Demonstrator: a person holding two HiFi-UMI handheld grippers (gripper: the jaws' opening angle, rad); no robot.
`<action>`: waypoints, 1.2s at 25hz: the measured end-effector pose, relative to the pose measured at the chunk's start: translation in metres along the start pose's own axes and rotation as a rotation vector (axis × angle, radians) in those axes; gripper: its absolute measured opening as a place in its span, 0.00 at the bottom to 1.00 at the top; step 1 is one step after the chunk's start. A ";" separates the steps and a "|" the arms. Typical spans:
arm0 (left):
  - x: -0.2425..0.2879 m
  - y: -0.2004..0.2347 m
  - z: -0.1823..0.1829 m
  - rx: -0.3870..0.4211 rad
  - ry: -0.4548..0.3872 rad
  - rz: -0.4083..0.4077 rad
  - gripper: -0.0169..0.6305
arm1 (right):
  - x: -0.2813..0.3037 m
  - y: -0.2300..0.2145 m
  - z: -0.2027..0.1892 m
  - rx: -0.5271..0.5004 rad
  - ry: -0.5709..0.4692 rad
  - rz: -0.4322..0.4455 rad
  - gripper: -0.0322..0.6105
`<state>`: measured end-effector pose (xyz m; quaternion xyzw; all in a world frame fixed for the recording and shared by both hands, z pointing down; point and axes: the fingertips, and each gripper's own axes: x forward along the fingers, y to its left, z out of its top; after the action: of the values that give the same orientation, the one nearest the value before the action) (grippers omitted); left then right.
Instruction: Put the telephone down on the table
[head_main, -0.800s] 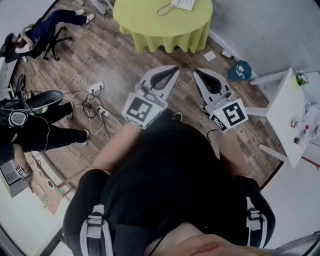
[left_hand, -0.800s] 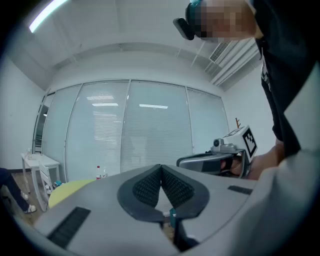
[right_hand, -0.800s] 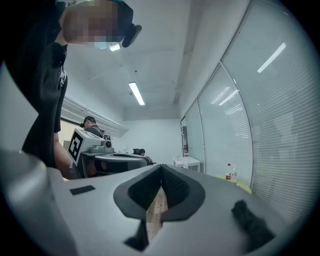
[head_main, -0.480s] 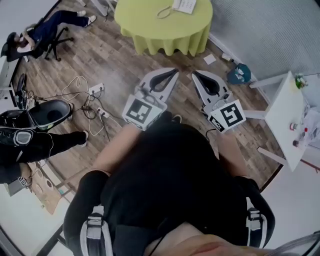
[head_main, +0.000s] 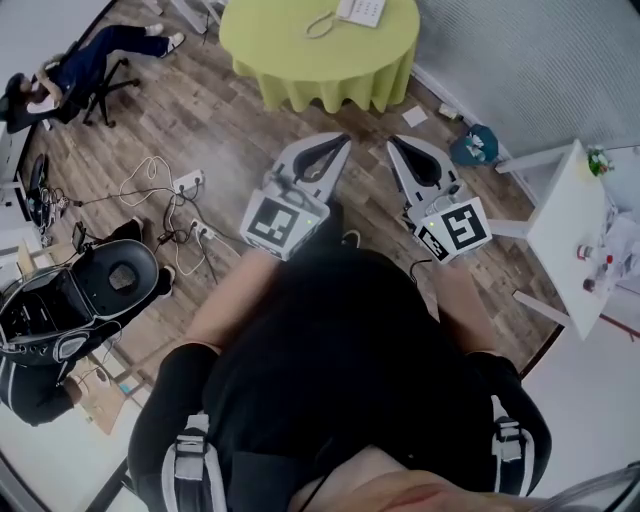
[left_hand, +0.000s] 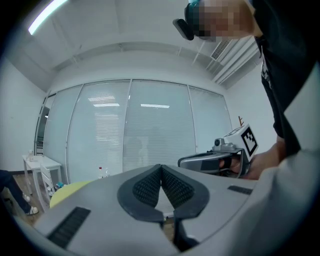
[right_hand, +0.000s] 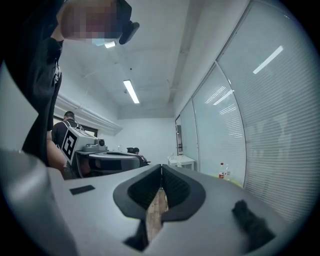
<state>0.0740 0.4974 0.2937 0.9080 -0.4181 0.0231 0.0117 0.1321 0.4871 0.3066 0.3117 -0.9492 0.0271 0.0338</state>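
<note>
A white telephone (head_main: 361, 9) with its handset (head_main: 322, 22) lying beside it rests on the round table under a green cloth (head_main: 318, 48), at the top of the head view. My left gripper (head_main: 343, 138) and right gripper (head_main: 393, 144) are held level side by side in front of my body, well short of that table. Both are shut with nothing between the jaws. In the left gripper view the jaws (left_hand: 161, 167) meet at their tips, with the right gripper (left_hand: 216, 160) beside them. The right gripper view shows its own jaws (right_hand: 161, 167) closed and the left gripper (right_hand: 107, 160) alongside.
Cables and a power strip (head_main: 172, 186) lie on the wooden floor at left, near a black chair (head_main: 108, 282). A seated person (head_main: 70, 65) is at the upper left. A white side table (head_main: 566, 230) with bottles stands at right, a teal bag (head_main: 474, 144) near it.
The person in black at the left edge has moved down and away, leaving the black chair in view. The green table sits slightly further left in view. Both grippers stay together, shut.
</note>
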 end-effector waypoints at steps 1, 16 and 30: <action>0.007 0.004 0.000 -0.003 0.002 -0.001 0.05 | 0.004 -0.007 0.000 0.003 0.002 -0.002 0.08; 0.089 0.097 -0.008 -0.077 0.004 -0.033 0.05 | 0.096 -0.087 -0.003 0.054 0.031 0.018 0.08; 0.142 0.178 -0.005 -0.103 0.009 -0.105 0.05 | 0.180 -0.134 0.004 0.041 0.070 -0.013 0.08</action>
<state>0.0306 0.2745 0.3061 0.9268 -0.3704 0.0050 0.0614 0.0673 0.2730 0.3212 0.3173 -0.9447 0.0572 0.0609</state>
